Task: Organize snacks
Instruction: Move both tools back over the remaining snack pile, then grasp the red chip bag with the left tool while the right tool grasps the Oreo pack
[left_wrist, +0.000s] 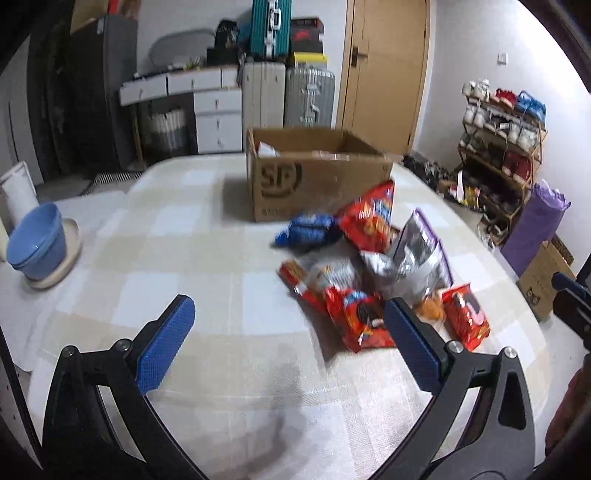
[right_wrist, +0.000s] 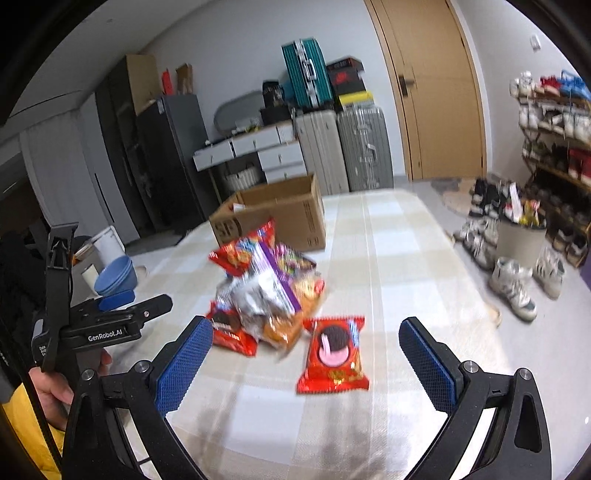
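Observation:
A pile of snack packets (left_wrist: 369, 269) lies on the checked tablecloth (left_wrist: 184, 229), in front of an open cardboard box (left_wrist: 317, 173). The pile also shows in the right wrist view (right_wrist: 269, 291), with the box (right_wrist: 280, 218) behind it. A red cookie packet (right_wrist: 334, 354) lies apart at the near side of the pile. My left gripper (left_wrist: 290, 321) is open and empty, above the cloth left of the pile. My right gripper (right_wrist: 306, 336) is open and empty, just short of the red cookie packet. The left gripper also shows in the right wrist view (right_wrist: 125, 302).
Stacked blue bowls (left_wrist: 37, 240) stand on a plate at the table's left edge. Suitcases (left_wrist: 288, 96), drawers and a door stand behind the table. A shoe rack (left_wrist: 498, 147) and shoes on the floor (right_wrist: 513, 284) are to the right.

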